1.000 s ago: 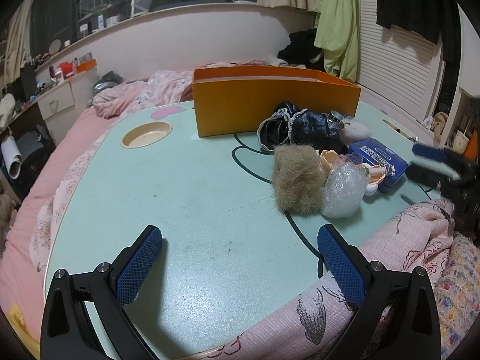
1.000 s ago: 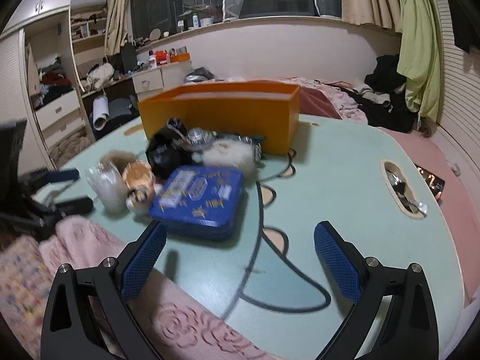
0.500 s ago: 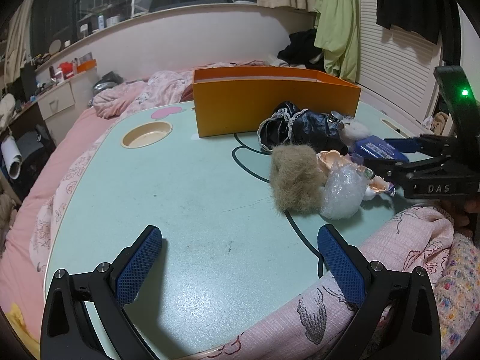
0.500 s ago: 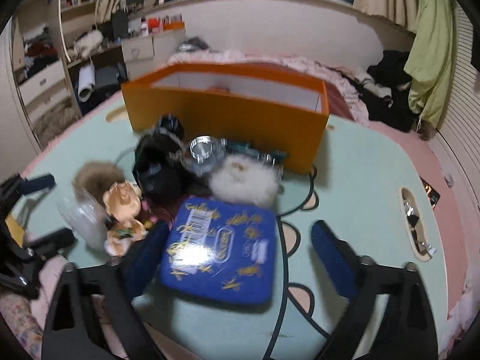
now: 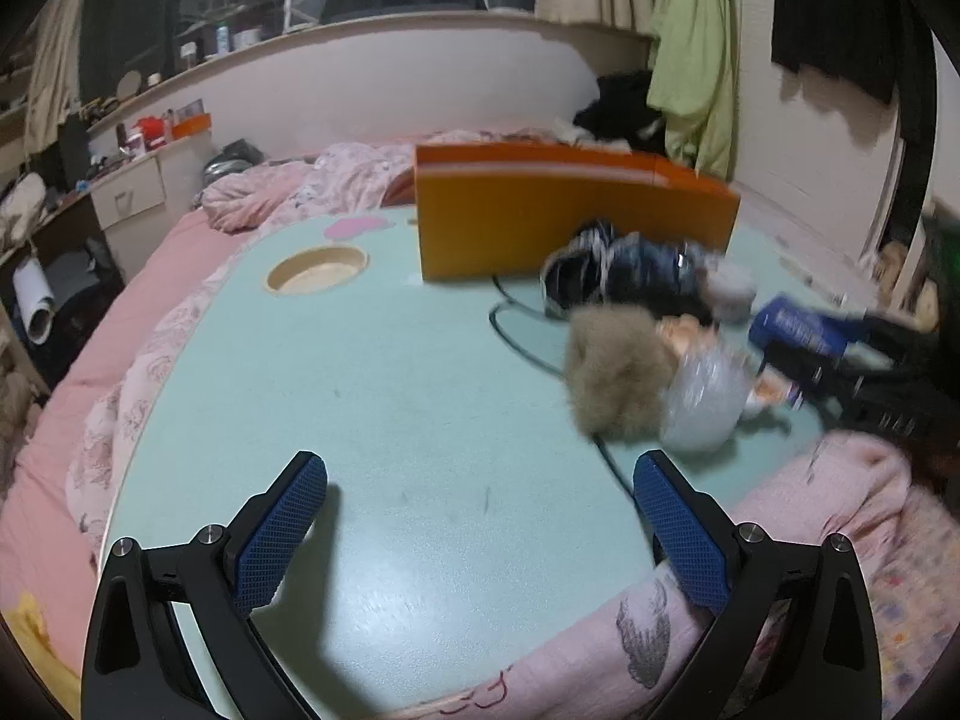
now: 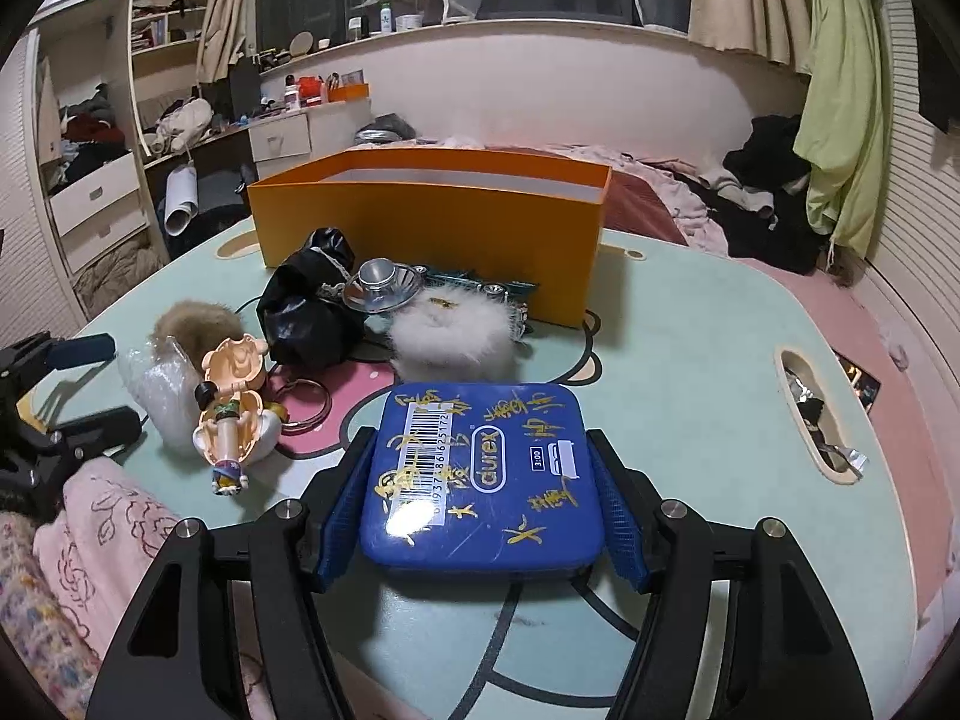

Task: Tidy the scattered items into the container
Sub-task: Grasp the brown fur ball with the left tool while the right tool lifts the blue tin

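An orange box (image 6: 432, 222) stands open at the back of the pale green table (image 6: 690, 372); it also shows in the left wrist view (image 5: 570, 222). My right gripper (image 6: 480, 504) is shut on a blue tin (image 6: 486, 474), pads pressed against its two sides; the tin (image 5: 798, 324) shows in the left wrist view too. In front of the box lie a black pouch (image 6: 306, 306), a metal funnel (image 6: 384, 285), a white fluffy puff (image 6: 456, 330), a brown furry ball (image 5: 618, 378), a clear plastic bag (image 5: 702, 408) and a small doll figure (image 6: 231, 402). My left gripper (image 5: 480, 528) is open and empty above bare table.
A pink blanket (image 5: 750, 594) lies over the table's near edge. A round cup recess (image 5: 317, 269) sits at the table's left, and an oval slot (image 6: 810, 414) holding small items at its right. A metal key ring (image 6: 309, 405) lies by the doll.
My right gripper moved forward and down over the blue tin and closed on its sides. My left gripper shifted slightly and stayed open.
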